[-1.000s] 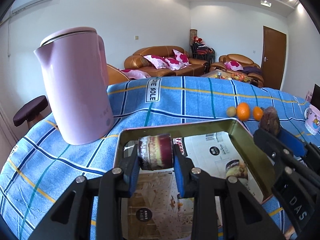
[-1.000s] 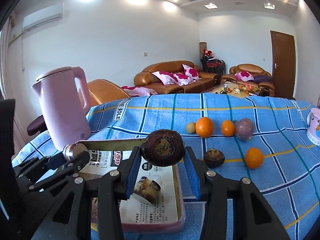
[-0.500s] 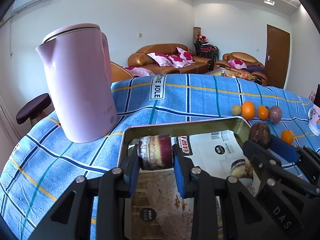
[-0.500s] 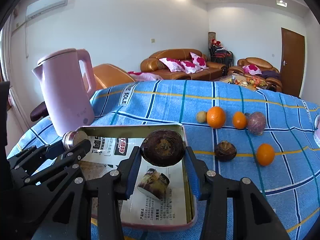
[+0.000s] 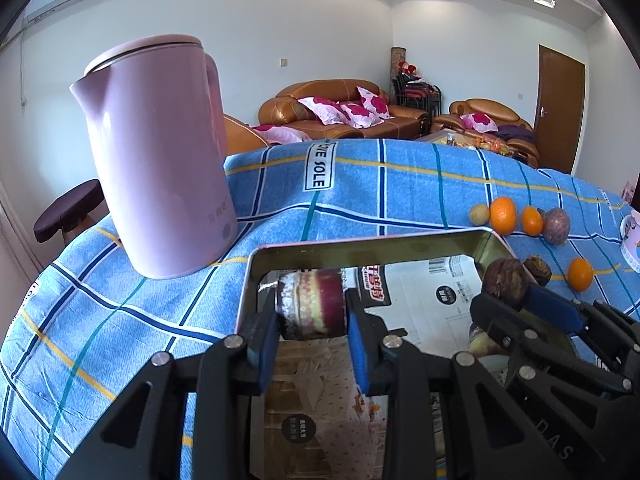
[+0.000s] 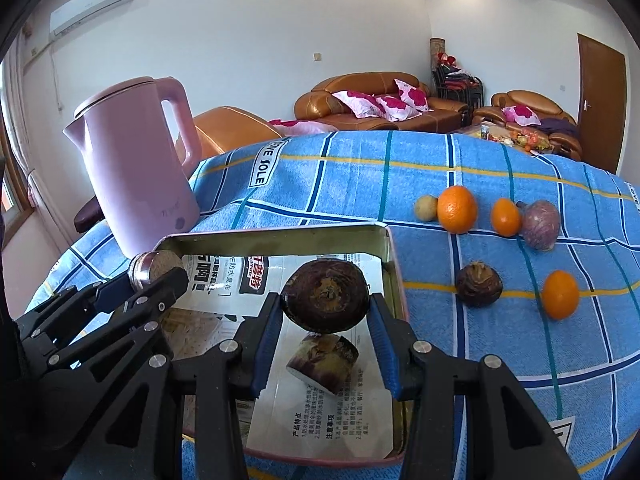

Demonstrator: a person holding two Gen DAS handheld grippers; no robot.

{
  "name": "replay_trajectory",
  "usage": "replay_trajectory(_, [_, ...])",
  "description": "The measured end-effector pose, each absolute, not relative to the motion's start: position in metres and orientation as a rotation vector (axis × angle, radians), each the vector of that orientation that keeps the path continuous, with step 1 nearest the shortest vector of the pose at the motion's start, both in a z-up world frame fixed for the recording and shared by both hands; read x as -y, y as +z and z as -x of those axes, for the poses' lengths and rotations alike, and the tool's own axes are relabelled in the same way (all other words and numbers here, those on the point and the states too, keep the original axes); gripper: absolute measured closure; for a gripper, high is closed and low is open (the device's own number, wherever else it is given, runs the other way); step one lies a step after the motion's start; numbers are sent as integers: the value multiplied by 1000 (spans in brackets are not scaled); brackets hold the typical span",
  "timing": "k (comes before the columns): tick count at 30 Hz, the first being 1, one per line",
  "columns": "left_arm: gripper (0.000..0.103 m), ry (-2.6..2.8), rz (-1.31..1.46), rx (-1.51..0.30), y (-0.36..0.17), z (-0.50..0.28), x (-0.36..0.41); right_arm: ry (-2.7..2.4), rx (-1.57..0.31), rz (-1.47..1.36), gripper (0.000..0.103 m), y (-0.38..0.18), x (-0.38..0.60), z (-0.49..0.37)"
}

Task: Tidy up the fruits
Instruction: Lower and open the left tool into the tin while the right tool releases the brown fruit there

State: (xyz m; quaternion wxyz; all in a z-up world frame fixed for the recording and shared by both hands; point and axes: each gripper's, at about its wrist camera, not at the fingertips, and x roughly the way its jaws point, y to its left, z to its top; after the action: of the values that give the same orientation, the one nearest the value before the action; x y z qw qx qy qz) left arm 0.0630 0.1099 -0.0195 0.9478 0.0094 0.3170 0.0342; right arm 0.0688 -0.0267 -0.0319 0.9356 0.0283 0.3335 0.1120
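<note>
Over the tray (image 6: 390, 256) my right gripper (image 6: 326, 334) clamps a dark fruit (image 6: 325, 295) directly above the lining paper, nearer its right wall, while my left gripper (image 5: 311, 338) grips a small jar (image 5: 310, 304) near the far-left corner.

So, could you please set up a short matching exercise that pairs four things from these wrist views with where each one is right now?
Things:
1. dark round fruit
2. small patterned can
3. pink kettle
4. cut fruit piece

Places:
A. standing on the blue checked cloth, beside the tray's far left corner
B. lying on the printed paper inside the tray
C. clamped in the right gripper, above the tray
D. clamped in the left gripper, above the tray

Pairs: 1-C, 2-D, 3-A, 4-B
</note>
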Motion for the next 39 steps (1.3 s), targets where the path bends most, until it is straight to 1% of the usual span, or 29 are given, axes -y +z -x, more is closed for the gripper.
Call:
replay_trajectory(21, [71, 71, -16, -651, -21, -64, -110, 270, -680, -95, 56, -32, 31, -68])
replay_trajectory(27, [71, 74, -14, -649, -22, -63, -110, 259, -642, -107, 56, -28, 34, -62])
replay_trajectory(29, [71, 76, -12, -651, -23, -63, -111, 254, -620, -102, 50, -26, 34, -59])
replay_trajectory(30, [71, 77, -10, -651, -23, -63, -111, 250, -610, -98, 41, -25, 34, -58])
replay_trajectory(31, [71, 77, -7, -651, -23, -63, -112, 244, -599, -94, 37, -23, 34, -56])
replay_trajectory(36, [70, 73, -10, -643, -22, -62, -112, 214, -566, -90, 35, -20, 36, -51])
replay_trajectory(38, [68, 80, -9, -632, -21, -60, -112, 166, -542, -83, 35, -18, 39, -47])
replay_trajectory(39, [60, 83, -7, -619, -20, -58, -112, 126, -521, -73, 35, -16, 42, -44])
